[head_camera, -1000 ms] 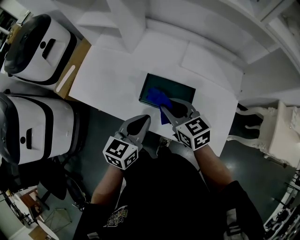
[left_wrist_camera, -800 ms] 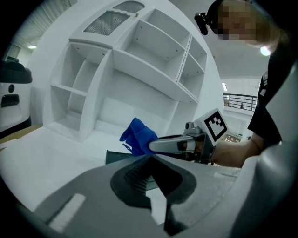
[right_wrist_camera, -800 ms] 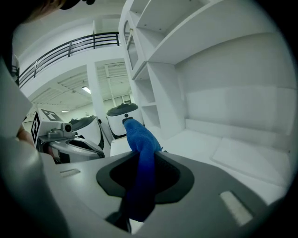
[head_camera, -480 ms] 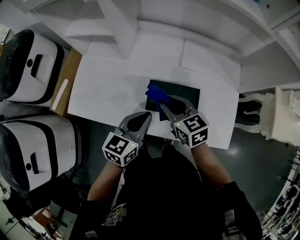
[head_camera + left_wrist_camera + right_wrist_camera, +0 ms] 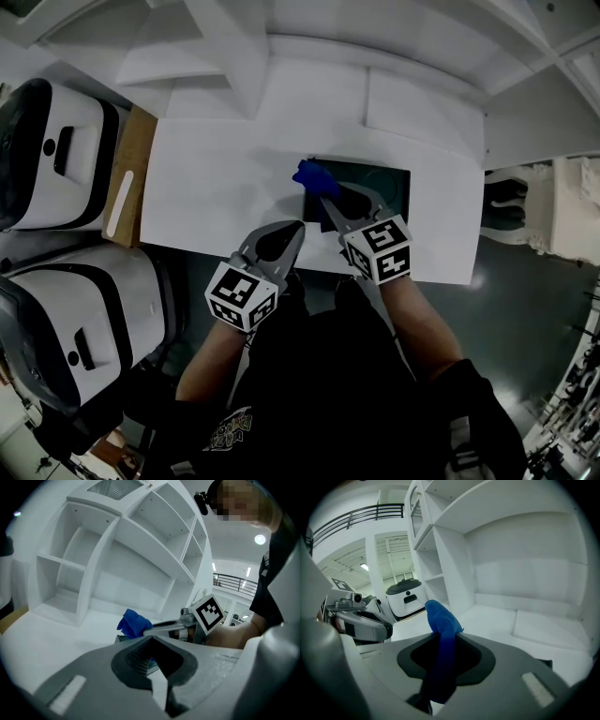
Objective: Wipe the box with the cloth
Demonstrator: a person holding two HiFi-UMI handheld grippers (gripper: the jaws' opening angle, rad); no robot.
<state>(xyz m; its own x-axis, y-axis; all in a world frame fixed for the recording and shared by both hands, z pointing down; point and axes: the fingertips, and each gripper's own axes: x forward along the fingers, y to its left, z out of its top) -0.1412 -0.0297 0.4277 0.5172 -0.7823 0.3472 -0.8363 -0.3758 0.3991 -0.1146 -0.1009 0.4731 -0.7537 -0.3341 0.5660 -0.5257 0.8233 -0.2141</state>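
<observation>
A flat dark green box [image 5: 386, 183] lies on the white table [image 5: 216, 178] near its front edge. My right gripper [image 5: 323, 199] is shut on a blue cloth [image 5: 311, 177], whose bunched end pokes past the jaws at the box's left edge; the same cloth [image 5: 441, 620] runs down between the jaws in the right gripper view. My left gripper [image 5: 292, 228] hovers at the table's front edge, left of the box, shut with nothing in it. The left gripper view shows the cloth [image 5: 132, 622] and the right gripper's marker cube [image 5: 207, 613] just ahead.
White shelving [image 5: 234, 47] rises behind the table. Two white-and-black machines [image 5: 56, 112] stand at the left, beside a brown board [image 5: 127, 178]. A white ornate chair [image 5: 562, 202] is at the right. Dark floor lies below the table's front edge.
The right gripper with the blue cloth has slid along the box toward its left edge. The head view has shifted, so the table sits lower and more centred. The left gripper stays near the table's edge.
</observation>
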